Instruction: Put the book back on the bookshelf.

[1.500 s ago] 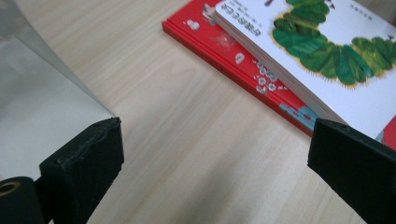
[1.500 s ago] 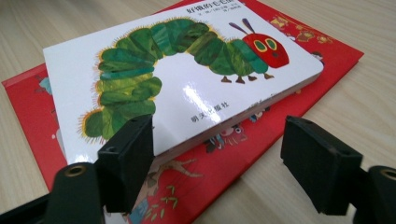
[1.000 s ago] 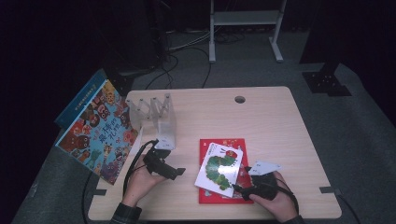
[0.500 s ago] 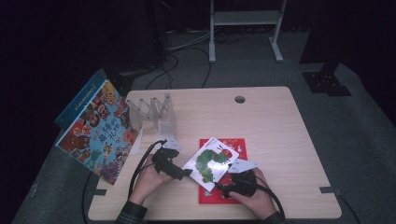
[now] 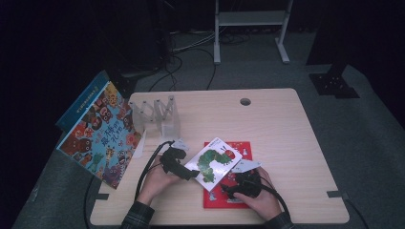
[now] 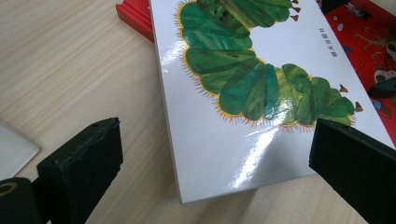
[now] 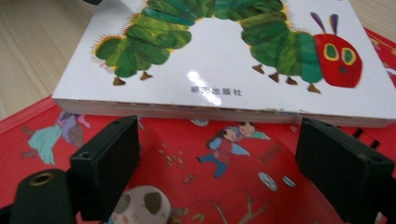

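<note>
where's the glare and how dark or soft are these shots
High view: dim, dark surroundings, the table lit, slightly soft. Left gripper view: white glare streaks on the caterpillar book, near jaws a little soft. Right gripper view: a small glare spot on that cover, the red book beneath slightly blurred.

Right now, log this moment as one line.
left tongs: open, at caterpillar book corner | right tongs: open, over red book, facing caterpillar book's edge | caterpillar book: lies askew on red book | nothing gripped
</note>
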The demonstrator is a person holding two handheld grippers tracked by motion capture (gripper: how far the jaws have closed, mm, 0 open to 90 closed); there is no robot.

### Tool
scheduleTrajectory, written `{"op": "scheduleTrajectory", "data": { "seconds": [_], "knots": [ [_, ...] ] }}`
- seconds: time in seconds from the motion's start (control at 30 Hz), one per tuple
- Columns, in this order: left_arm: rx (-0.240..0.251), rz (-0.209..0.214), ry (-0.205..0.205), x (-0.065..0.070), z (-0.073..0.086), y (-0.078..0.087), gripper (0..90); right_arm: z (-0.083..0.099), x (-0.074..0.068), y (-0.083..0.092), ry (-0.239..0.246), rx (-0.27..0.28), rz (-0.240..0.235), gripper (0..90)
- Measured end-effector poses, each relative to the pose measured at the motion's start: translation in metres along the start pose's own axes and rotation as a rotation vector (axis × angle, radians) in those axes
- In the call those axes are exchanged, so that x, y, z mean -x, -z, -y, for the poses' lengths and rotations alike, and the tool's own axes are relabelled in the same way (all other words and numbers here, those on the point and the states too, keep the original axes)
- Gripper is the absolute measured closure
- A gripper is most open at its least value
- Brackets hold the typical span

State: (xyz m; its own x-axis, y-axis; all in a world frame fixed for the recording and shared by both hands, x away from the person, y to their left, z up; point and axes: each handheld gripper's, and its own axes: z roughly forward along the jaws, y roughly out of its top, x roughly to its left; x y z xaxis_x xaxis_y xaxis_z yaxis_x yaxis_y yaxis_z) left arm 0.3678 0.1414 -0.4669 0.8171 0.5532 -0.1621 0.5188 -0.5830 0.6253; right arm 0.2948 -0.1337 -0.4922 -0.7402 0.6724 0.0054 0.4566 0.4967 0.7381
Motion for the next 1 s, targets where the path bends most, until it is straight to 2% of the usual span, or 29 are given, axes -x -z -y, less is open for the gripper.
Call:
{"op": "scheduleTrajectory", "data": {
  "seconds": [0.1,0.27,0.6,0.8,0.93,1.0],
  "knots": [
    [-0.001,0.007,0.017,-0.003,0.000,-0.004,1.9,0.003,0.004,0.002,-0.002,0.006,0.001,11.7],
    [-0.014,0.037,0.023,-0.006,0.000,-0.010,1.5,0.013,0.008,0.004,0.017,0.068,-0.023,11.7],
    [-0.006,0.103,0.050,-0.004,-0.002,-0.021,0.0,0.011,0.005,0.002,0.013,0.065,-0.013,11.2],
    [-0.005,0.127,0.037,0.002,-0.004,-0.026,0.0,0.008,-0.001,-0.003,0.024,0.075,-0.021,11.3],
    [-0.034,0.114,0.043,0.004,-0.009,-0.027,0.0,0.007,-0.001,-0.003,0.023,0.073,-0.022,11.2],
    [-0.054,0.126,0.022,0.010,-0.012,-0.027,0.0,0.007,-0.001,-0.003,0.025,0.072,-0.022,10.1]
  ]
}}
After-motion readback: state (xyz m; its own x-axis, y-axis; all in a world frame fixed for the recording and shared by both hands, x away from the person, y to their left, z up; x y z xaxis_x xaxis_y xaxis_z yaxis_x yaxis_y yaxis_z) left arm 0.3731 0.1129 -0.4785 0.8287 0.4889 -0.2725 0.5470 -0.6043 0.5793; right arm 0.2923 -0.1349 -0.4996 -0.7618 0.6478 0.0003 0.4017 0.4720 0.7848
